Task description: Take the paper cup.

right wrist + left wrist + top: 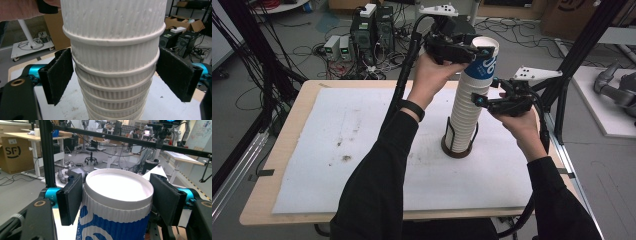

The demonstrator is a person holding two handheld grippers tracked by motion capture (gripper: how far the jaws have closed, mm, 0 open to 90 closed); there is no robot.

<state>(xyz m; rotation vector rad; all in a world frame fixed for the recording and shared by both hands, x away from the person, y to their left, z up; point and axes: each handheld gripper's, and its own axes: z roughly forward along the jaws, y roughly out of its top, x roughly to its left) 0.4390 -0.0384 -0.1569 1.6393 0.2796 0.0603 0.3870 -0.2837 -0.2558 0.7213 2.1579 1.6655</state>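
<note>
A: Cups (467, 110), a tall stack of ribbed white paper ones, stand in a dark round wire holder (457, 149) right of the table's (287, 145) middle, on a stained white mat (362, 140).

B: And the top cup (117, 202)?

A: Blue with white print, corrugated sleeve, smooth rolled rim. The left gripper (462, 51) has clamped it just under that rim; its flat black foam-like pads (71, 197) press the sides.

B: The other one?

A: The right gripper (494, 102) sits lower, at the stack's middle. Its fuzzy black pads (60, 75) flank the ridged cups; the left one touches the rims, the right one looks just beside them, so I cannot tell if it grips.
</note>
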